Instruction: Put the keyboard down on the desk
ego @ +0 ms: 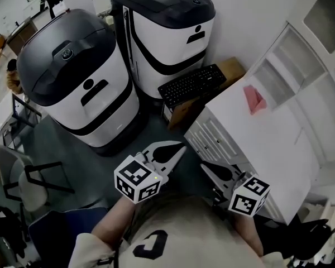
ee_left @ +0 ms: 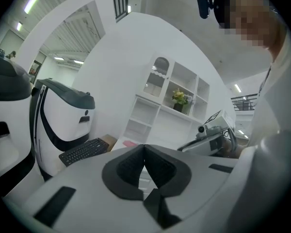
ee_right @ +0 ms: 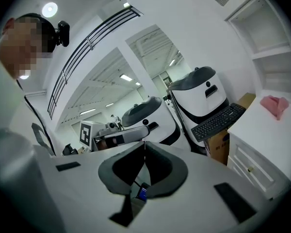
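The black keyboard [ego: 192, 85] lies on top of a brown cardboard box [ego: 232, 69], between a white machine and the white desk [ego: 279, 149]. It also shows in the left gripper view as the keyboard [ee_left: 84, 151] and in the right gripper view as the keyboard [ee_right: 218, 122]. My left gripper [ego: 180, 148] is held near my chest, well short of the keyboard, jaws shut and empty. My right gripper [ego: 204, 167] hangs beside the desk's front corner, also shut with nothing in it.
Two large white-and-black machines [ego: 72, 77] [ego: 167, 27] stand left of the box. A pink cloth-like thing [ego: 254, 99] lies on the desk. White shelving [ego: 301, 66] rises behind the desk. A chair [ego: 17, 177] stands at lower left.
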Tool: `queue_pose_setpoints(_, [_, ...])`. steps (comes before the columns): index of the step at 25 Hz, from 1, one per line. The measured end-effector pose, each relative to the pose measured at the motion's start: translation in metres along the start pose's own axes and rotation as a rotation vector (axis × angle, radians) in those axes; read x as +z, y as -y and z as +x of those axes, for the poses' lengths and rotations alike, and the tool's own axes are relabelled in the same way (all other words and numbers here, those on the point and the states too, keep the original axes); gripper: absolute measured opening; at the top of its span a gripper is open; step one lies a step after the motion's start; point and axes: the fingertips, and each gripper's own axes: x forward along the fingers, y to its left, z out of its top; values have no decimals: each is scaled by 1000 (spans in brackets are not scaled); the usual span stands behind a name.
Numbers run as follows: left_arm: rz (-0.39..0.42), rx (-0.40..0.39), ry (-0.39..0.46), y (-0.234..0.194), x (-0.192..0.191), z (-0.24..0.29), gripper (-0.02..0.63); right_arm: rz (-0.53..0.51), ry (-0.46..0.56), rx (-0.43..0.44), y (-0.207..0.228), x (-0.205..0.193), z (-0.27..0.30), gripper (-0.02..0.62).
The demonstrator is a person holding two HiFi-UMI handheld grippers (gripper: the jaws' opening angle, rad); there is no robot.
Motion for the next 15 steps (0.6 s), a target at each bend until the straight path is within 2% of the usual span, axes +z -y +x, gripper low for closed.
queue_pose_setpoints(6, [-35,9,-18,-18,-3,-6,12,32,-53,-5,9,-3,26,23])
queue_pose_setpoints(15, [-80,68,-53,-43,-3,25,12,96,-80,28,50,11,37,23])
